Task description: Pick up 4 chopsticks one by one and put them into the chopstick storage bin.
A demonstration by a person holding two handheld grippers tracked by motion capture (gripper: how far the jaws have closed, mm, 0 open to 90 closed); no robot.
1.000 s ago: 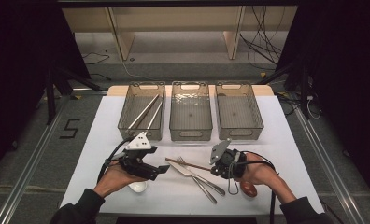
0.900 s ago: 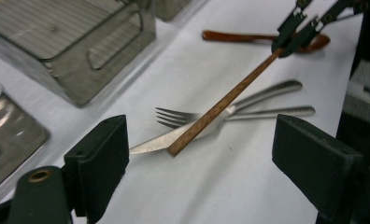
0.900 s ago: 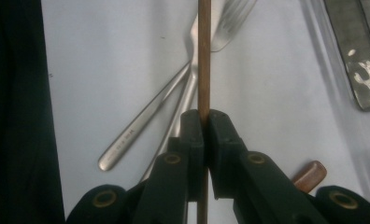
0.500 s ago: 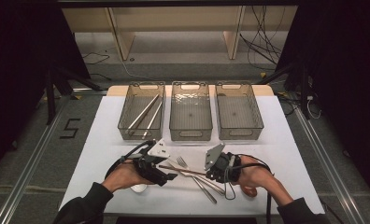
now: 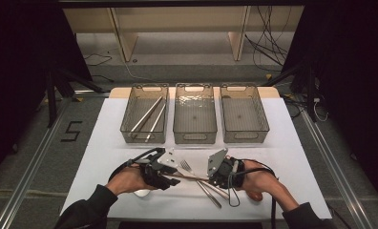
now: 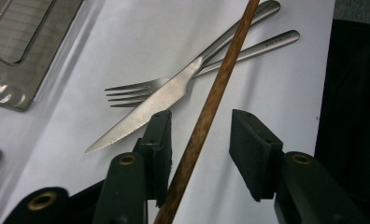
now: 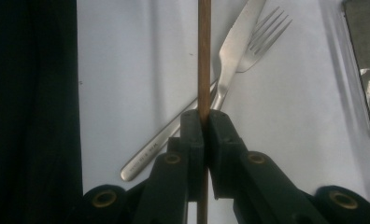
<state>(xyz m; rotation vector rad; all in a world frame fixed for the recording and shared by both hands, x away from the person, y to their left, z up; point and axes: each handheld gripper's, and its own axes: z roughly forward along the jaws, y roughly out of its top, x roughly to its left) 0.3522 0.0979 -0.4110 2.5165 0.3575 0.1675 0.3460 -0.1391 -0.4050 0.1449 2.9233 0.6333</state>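
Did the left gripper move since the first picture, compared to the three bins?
Yes. The left gripper moved right, toward the fork, from below the left bin; jaws closing around the chopstick.

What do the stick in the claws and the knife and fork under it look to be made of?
Stick: probably wood or bamboo, brown and matte with faint grain.
Knife and fork: likely stainless steel, silver with a brushed satin sheen and soft highlights, and small lettering on both handles.
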